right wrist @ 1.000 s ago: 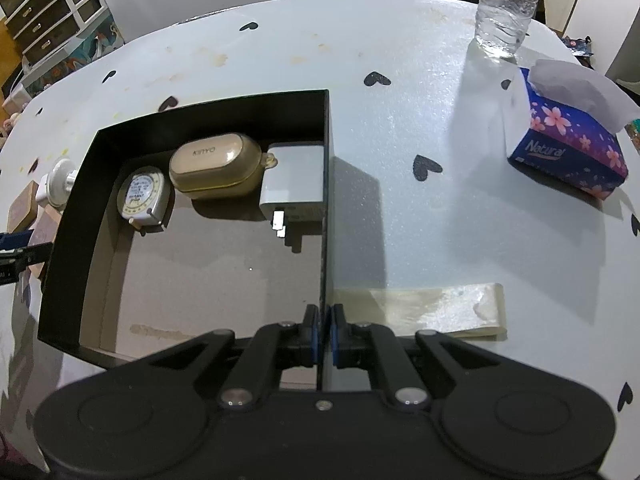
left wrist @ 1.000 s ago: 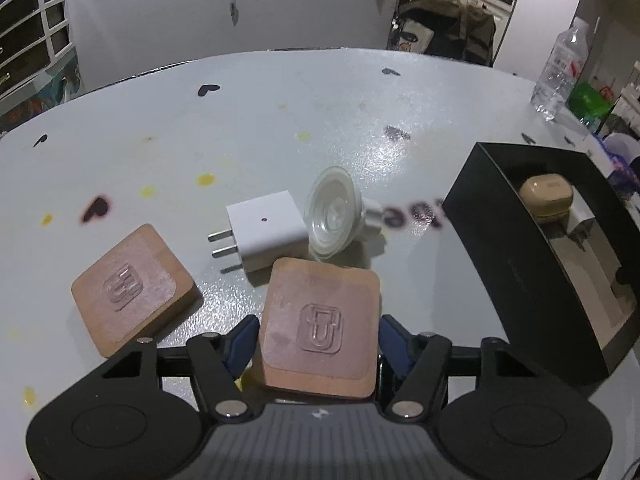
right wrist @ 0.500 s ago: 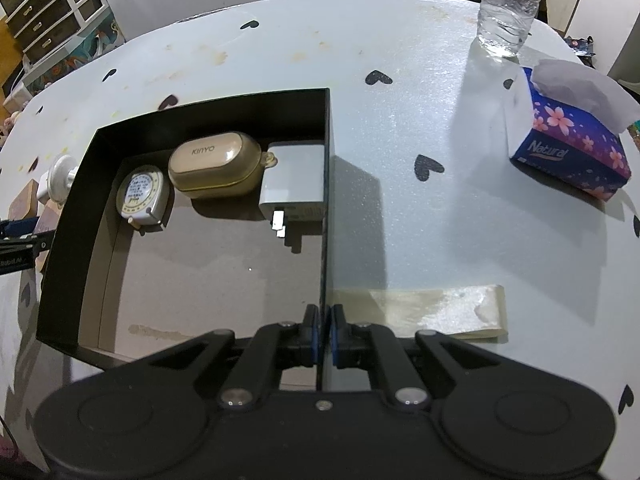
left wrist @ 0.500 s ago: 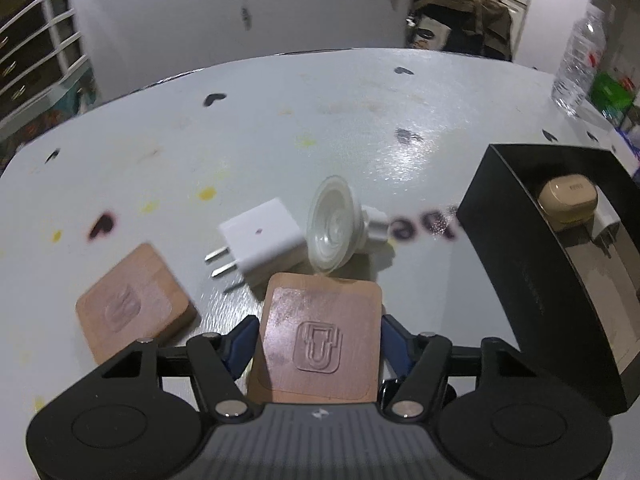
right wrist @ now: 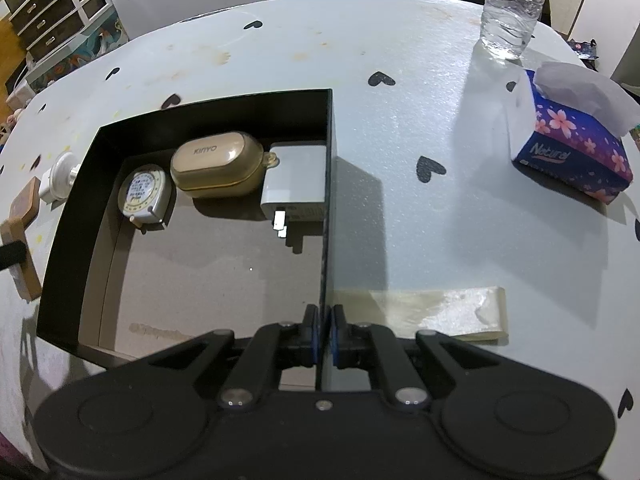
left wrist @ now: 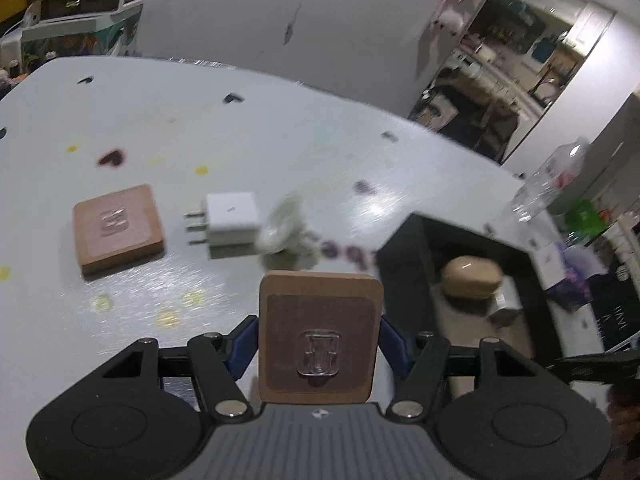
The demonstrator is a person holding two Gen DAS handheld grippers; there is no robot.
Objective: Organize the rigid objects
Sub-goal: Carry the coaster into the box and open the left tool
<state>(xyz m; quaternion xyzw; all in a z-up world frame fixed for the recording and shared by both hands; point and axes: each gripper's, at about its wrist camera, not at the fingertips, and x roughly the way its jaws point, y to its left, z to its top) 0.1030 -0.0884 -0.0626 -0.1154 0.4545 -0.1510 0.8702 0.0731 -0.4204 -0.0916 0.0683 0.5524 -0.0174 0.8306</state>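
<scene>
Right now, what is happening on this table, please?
A person is sorting small things into a black box. The left gripper holds a wooden block with a clear hook above the table. The right gripper pinches the box's wall. Another wooden block and a white charger lie outside.

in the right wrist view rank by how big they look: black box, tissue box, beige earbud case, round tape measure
1. black box
2. tissue box
3. beige earbud case
4. round tape measure

The fisheye view distorts, so apparent size only.
</scene>
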